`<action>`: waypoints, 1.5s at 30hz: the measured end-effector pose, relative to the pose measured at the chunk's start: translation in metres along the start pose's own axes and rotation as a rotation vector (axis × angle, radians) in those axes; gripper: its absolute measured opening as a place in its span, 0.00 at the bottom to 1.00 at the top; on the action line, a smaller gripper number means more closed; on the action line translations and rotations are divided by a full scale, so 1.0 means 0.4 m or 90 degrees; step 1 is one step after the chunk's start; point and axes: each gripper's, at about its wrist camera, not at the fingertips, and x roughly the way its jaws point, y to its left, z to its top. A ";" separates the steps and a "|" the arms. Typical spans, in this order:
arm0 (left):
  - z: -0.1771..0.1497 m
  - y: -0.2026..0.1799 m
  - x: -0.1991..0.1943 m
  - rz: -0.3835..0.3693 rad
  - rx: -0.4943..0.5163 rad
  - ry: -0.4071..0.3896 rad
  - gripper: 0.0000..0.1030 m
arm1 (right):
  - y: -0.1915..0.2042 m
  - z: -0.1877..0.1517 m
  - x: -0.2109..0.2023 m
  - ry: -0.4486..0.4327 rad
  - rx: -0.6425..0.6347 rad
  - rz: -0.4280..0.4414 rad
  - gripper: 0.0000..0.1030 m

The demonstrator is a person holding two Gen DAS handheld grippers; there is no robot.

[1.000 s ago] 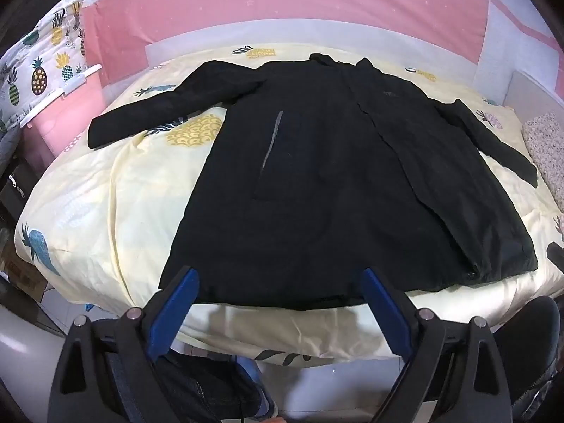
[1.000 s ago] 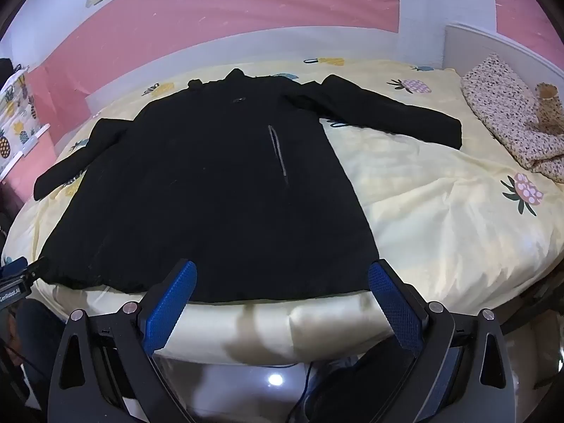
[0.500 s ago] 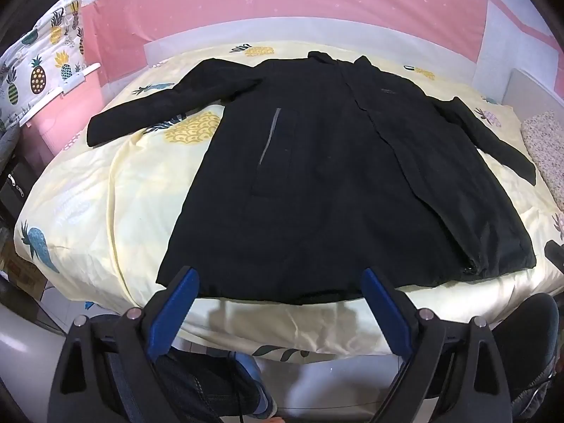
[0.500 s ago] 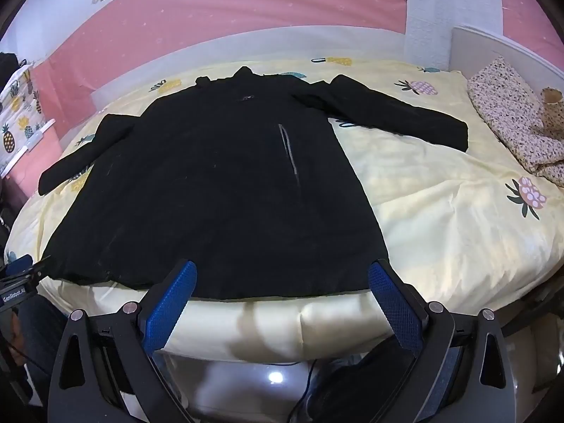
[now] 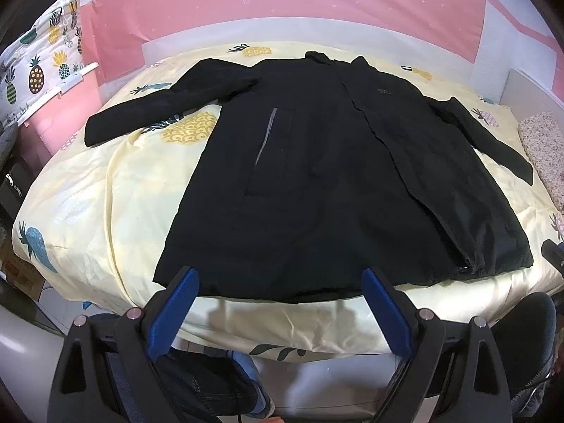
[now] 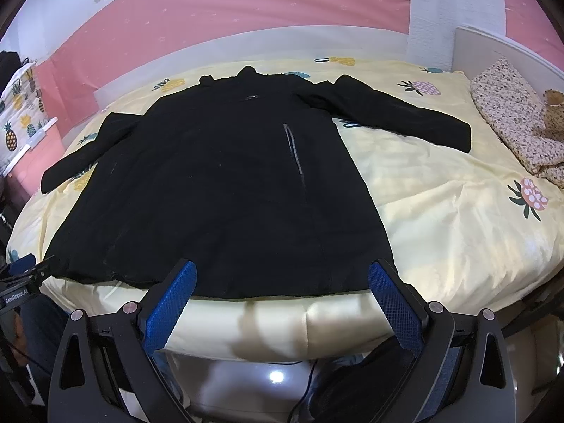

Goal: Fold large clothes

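A long black coat (image 5: 328, 176) lies flat and spread out on the bed, collar at the far side, both sleeves stretched out, hem at the near edge. It also shows in the right wrist view (image 6: 218, 190). My left gripper (image 5: 280, 282) is open and empty, hovering just short of the hem, near its left half. My right gripper (image 6: 282, 278) is open and empty, just short of the hem near its right corner. The left gripper's body shows at the left edge of the right wrist view (image 6: 19, 282).
The bed has a pale yellow pineapple-print sheet (image 5: 88, 194). A floral folded blanket (image 6: 511, 112) lies at the bed's right end by a white headboard (image 6: 500, 46). A pink box with a pineapple bag (image 5: 46, 70) stands at the left. My legs and shoes are below the bed edge.
Both grippers have risen slightly and drawn a little closer over the bed edge; the coat sits lower and larger in view. The coat itself has not moved. Both jaws stay open.
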 end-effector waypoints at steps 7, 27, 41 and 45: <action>0.001 0.000 0.000 -0.003 0.000 0.001 0.92 | 0.000 0.001 0.001 0.000 -0.001 0.001 0.96; 0.000 -0.003 -0.001 -0.009 0.000 0.003 0.92 | 0.005 -0.002 0.005 0.004 -0.004 0.006 0.96; -0.004 -0.009 -0.001 -0.013 0.002 0.005 0.92 | 0.008 -0.002 0.006 0.004 -0.005 0.007 0.96; -0.005 -0.009 -0.003 -0.014 0.002 0.004 0.92 | 0.008 -0.002 0.005 0.004 -0.005 0.007 0.96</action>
